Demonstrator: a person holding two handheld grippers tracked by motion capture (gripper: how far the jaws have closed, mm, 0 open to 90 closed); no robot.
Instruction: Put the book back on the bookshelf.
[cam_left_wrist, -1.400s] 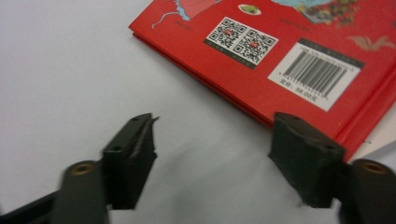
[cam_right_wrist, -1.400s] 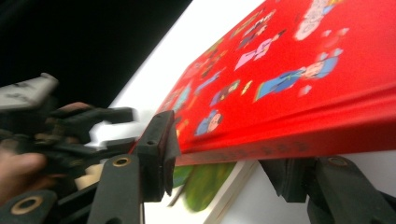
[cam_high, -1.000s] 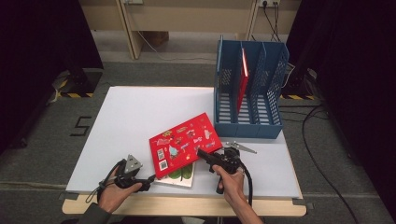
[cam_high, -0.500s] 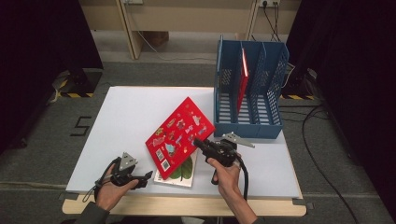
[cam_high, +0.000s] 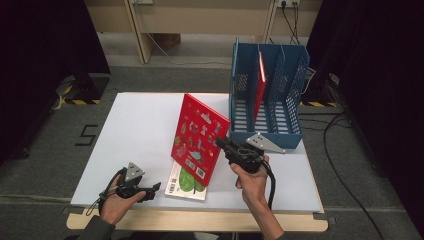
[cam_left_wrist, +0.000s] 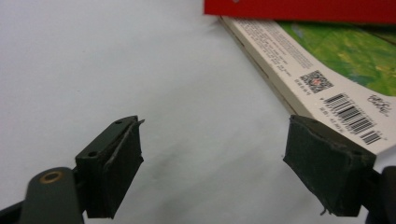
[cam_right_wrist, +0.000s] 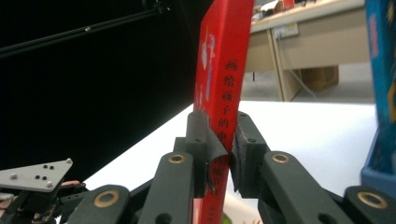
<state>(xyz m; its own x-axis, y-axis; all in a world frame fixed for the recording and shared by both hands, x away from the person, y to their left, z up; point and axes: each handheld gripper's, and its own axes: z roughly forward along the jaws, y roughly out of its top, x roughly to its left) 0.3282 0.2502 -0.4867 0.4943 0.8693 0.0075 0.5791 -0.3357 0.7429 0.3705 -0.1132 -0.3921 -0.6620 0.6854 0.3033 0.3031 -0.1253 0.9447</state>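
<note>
Just left of the blue rack (cam_high: 267, 127), a red book (cam_high: 199, 137) stands tilted up off the white table (cam_high: 135, 130), its lower edge resting on a second book (cam_high: 186, 181) that lies flat with a green cover and a barcode strip. The right gripper (cam_high: 223, 143) has the red book by its spine side: in the right gripper view the two black jaws press against either face of the spine (cam_right_wrist: 223, 93), closed tight on it, with printed characters running down the red between them. The person's right hand (cam_high: 251, 179) holds that gripper in front of the rack, near its low front wall, and a cable trails back from it toward the table's near edge.

Inside the rack, another thin red book (cam_high: 260, 82) stands upright in a compartment left of the middle; the remaining slots look bare.

Far left of the rack, near the table's front edge, the left gripper (cam_high: 156, 187) rests low over the table in the person's left hand (cam_high: 116, 202). Its jaws are spread wide with nothing between them; the left gripper view shows bare white table through the gap, the two pads (cam_left_wrist: 116, 163) well apart. The flat book (cam_left_wrist: 327, 79) lies just beyond the right-hand pad, its barcode corner nearest, apart from the pad as far as can be told. The red book's edge (cam_left_wrist: 299, 9) crosses the top of that view.
</note>
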